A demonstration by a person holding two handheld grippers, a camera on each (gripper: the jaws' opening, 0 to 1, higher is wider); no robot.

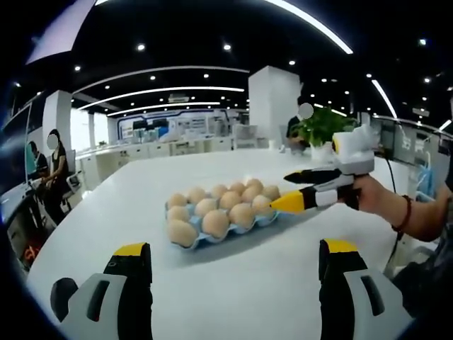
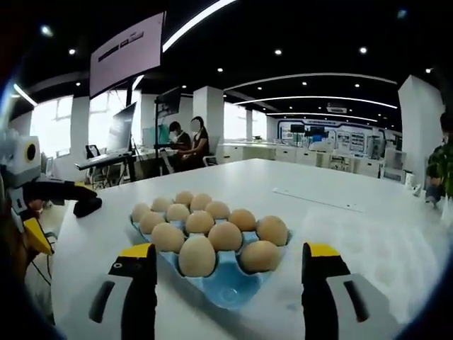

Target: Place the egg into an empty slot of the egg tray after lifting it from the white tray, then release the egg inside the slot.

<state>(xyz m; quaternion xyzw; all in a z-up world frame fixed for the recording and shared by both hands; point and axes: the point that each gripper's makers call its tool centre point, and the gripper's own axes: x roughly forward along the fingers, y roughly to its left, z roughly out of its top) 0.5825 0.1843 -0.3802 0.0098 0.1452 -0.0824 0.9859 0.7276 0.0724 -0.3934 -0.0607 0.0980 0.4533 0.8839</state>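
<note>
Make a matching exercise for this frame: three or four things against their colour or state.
Things:
1. egg tray
2. right gripper
3. left gripper
4. table

Descriptions:
a. white
b. jaws wide apart, holding nothing, in the left gripper view
c. blue, nearly full of eggs
d. yellow tip near the eggs

Pairs: 1-c, 2-d, 3-b, 4-a

Tan-brown eggs (image 2: 225,235) set in a light-blue egg tray (image 2: 228,292), plain white table (image 1: 233,290), black gripper jaws capped in yellow, right gripper (image 1: 301,190) marked yellow, black and white.
</note>
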